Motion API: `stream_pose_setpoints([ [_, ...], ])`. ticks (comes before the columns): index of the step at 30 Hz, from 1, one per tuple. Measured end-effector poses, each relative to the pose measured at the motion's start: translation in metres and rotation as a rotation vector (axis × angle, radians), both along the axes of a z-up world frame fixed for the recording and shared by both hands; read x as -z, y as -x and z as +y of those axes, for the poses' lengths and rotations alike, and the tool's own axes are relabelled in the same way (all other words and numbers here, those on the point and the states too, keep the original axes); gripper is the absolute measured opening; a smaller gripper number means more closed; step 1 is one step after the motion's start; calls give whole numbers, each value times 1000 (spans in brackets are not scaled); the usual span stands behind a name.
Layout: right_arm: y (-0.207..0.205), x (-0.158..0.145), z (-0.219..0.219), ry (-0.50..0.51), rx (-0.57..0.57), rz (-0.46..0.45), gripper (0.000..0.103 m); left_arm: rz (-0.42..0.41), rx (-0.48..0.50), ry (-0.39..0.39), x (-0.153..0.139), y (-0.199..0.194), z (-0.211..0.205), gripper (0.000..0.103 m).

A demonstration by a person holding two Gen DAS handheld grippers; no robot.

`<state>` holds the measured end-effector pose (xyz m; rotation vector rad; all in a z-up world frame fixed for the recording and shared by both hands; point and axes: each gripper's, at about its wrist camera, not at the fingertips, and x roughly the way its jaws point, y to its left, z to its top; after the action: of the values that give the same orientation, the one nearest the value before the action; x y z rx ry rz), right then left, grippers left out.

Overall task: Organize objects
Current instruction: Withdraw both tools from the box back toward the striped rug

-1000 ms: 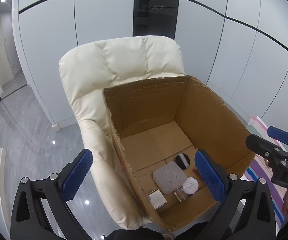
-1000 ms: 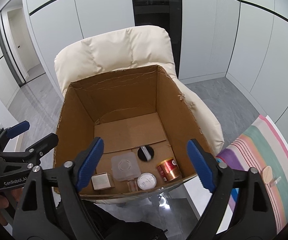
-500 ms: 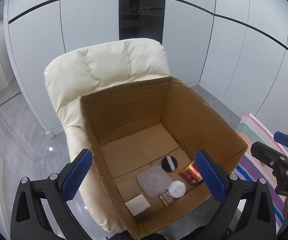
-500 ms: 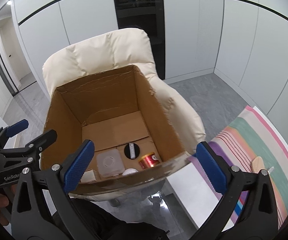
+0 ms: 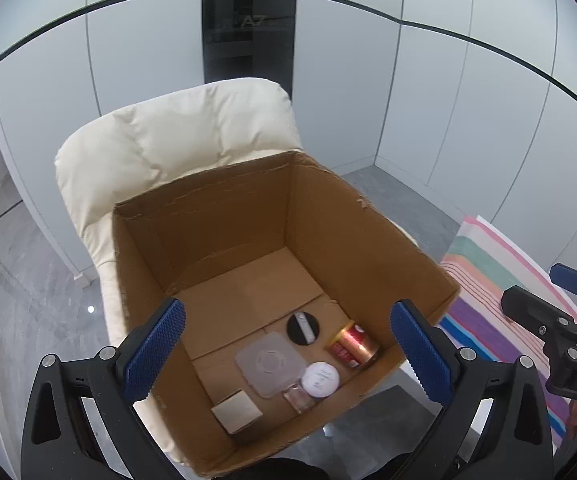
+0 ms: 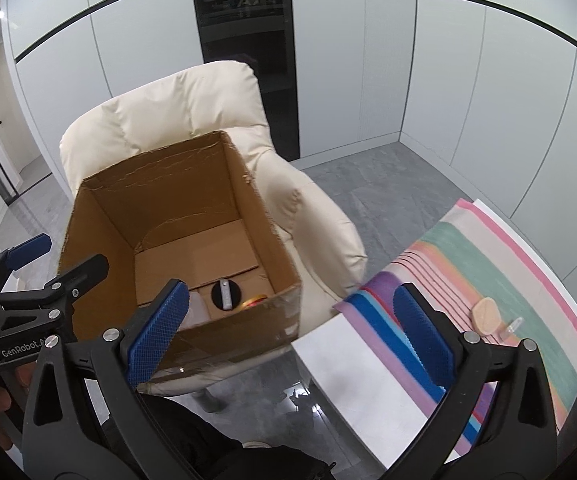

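Since a second ago the right gripper (image 6: 286, 338) has swung rightward, so the cardboard box (image 6: 120, 216) now sits left of its view and the striped mat (image 6: 508, 264) fills the right side, while the left gripper (image 5: 288, 350) has shifted to look more squarely down into the box. Corrugated brown walls with ragged top edges enclose a flat floor on which lie a black round disc (image 5: 303, 328) with a pale bar across it, a shiny red-and-gold can (image 5: 353, 345) on its side, a translucent rounded-square lid (image 5: 269, 363), a white round cap (image 5: 321, 379), a small clear jar (image 5: 299, 397), perhaps glass, and a pale square box (image 5: 237, 411). Underneath, the quilted cream armchair (image 5: 176, 148) carries the box. On the mat rest a flat tan oval piece (image 6: 485, 315) and a tiny clear item (image 6: 511, 326) just beside it. Both grippers' ribbed blue pads stand wide apart, holding and touching nothing.
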<state>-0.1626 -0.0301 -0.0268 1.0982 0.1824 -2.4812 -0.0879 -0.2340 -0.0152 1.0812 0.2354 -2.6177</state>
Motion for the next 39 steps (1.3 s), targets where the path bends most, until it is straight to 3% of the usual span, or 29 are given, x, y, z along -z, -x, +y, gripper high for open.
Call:
stream_pose_setpoints([
  [39,-15,2,148,-8,264,-15,103,-14,262,1,4,48,135,103],
])
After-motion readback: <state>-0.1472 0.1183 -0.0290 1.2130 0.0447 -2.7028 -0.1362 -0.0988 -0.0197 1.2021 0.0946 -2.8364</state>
